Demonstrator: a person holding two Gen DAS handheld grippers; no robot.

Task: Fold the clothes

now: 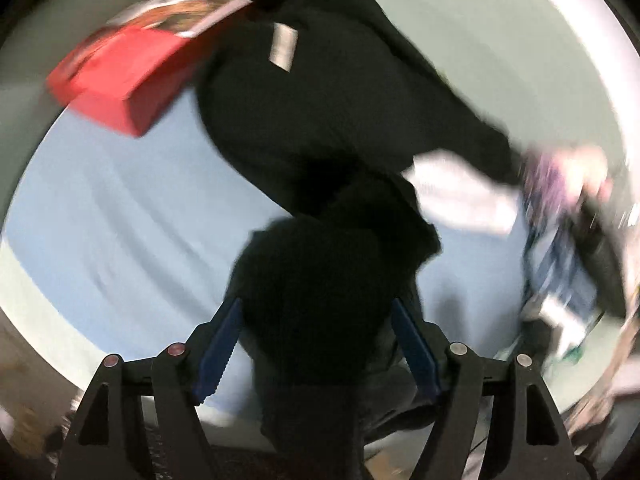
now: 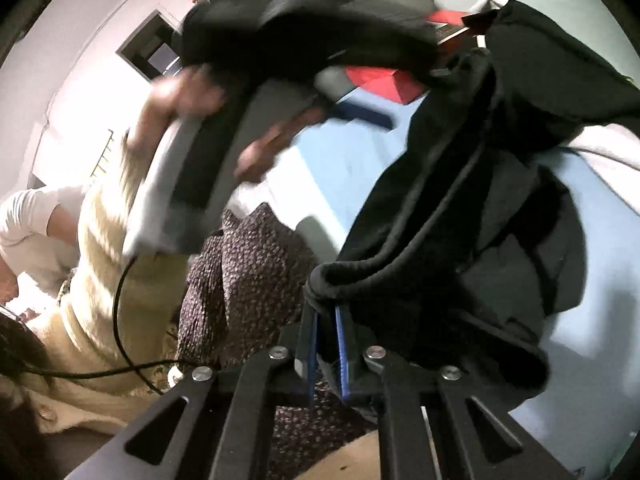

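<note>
A black garment (image 1: 320, 92) with a pale label hangs stretched over the light blue sheet (image 1: 104, 216). A dark bunch of it fills the wide gap between the blue pads (image 1: 220, 344) of my left gripper (image 1: 316, 340), whose jaws stand far apart. In the right wrist view my right gripper (image 2: 328, 320) is shut on a thick rolled edge of the black garment (image 2: 460, 208), which drapes up and to the right. The left gripper's grey body (image 2: 168, 184) shows blurred at upper left, in a hand (image 2: 180, 96), with black cloth over it.
A red box (image 1: 128, 68) lies on the sheet behind the garment. A white folded cloth (image 1: 460, 196) and mixed clothes (image 1: 560, 264) lie at the right. A person in a cream knitted top (image 2: 100, 240) and dark speckled skirt (image 2: 240, 280) stands close at the bed's edge.
</note>
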